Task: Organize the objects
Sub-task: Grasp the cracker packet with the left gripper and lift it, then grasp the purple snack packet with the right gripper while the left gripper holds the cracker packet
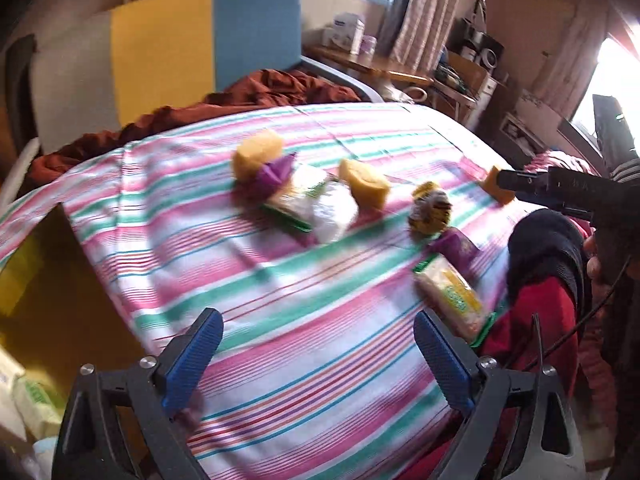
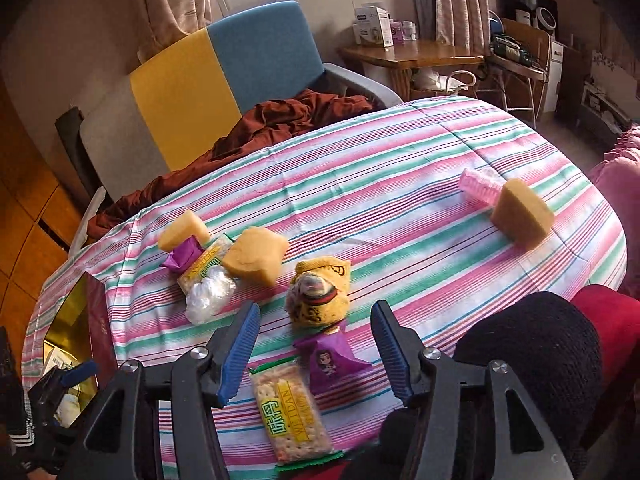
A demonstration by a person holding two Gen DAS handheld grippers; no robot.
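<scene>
Loose items lie on a striped bedsheet [image 2: 400,184]. My right gripper [image 2: 316,348] is open and empty, above a purple snack packet [image 2: 332,364] and a cracker pack [image 2: 290,412], just short of a tiger plush [image 2: 320,292]. Further left lie two yellow sponges [image 2: 182,232] [image 2: 256,254], a purple packet [image 2: 182,254], a second cracker pack [image 2: 204,266] and a clear plastic wad [image 2: 208,294]. A third sponge [image 2: 522,216] and a pink roller [image 2: 482,186] lie far right. My left gripper [image 1: 318,356] is open and empty over bare sheet, near the bed's left edge.
An open box [image 2: 94,332] with a gold lining stands at the bed's left edge, also in the left wrist view [image 1: 52,280], with packets inside. A black hat [image 2: 532,344] and red cloth [image 2: 616,328] lie front right. A brown blanket [image 2: 280,120] and headboard [image 2: 224,60] are behind.
</scene>
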